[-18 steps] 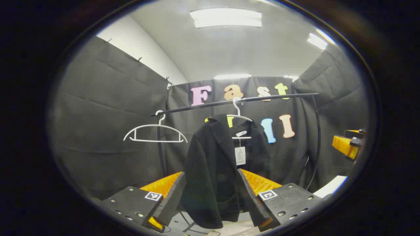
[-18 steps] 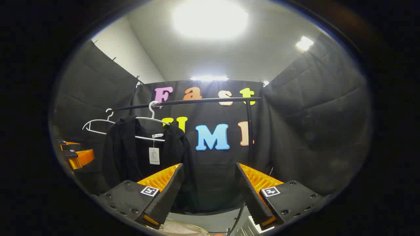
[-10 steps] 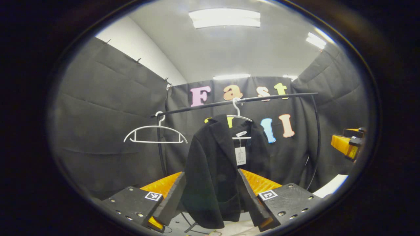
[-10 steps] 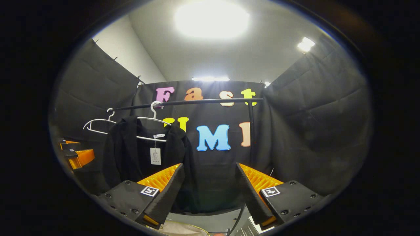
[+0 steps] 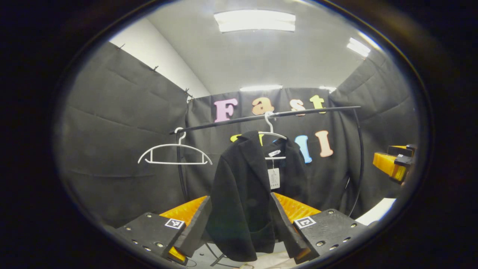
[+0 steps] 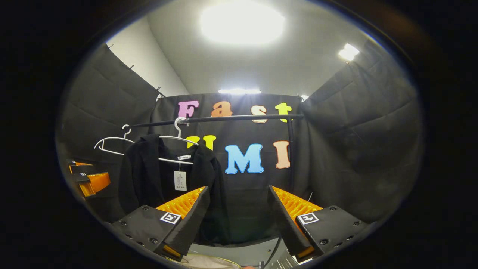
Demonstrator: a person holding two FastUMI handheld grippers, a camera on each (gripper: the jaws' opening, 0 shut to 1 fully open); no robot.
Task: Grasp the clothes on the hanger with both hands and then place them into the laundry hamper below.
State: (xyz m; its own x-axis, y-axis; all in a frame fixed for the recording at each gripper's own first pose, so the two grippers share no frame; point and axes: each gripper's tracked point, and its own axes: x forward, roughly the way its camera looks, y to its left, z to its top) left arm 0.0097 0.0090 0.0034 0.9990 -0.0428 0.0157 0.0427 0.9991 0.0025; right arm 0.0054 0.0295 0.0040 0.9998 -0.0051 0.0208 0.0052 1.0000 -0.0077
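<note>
Meanwhile — black jacket (image 5: 244, 194) on white hanger (image 5: 272, 131)

Both gripper views look upward from low, near, sharing the rail (image 5: 261, 116).

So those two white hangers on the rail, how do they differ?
The hanger on the left is bare, so its whole outline shows; the other hanger carries a black jacket with a paper tag, which covers most of it. The bare one hangs at the rail's end beside the upright post; the loaded one hangs nearer the middle. Both are white and hook over the same rail.
</note>
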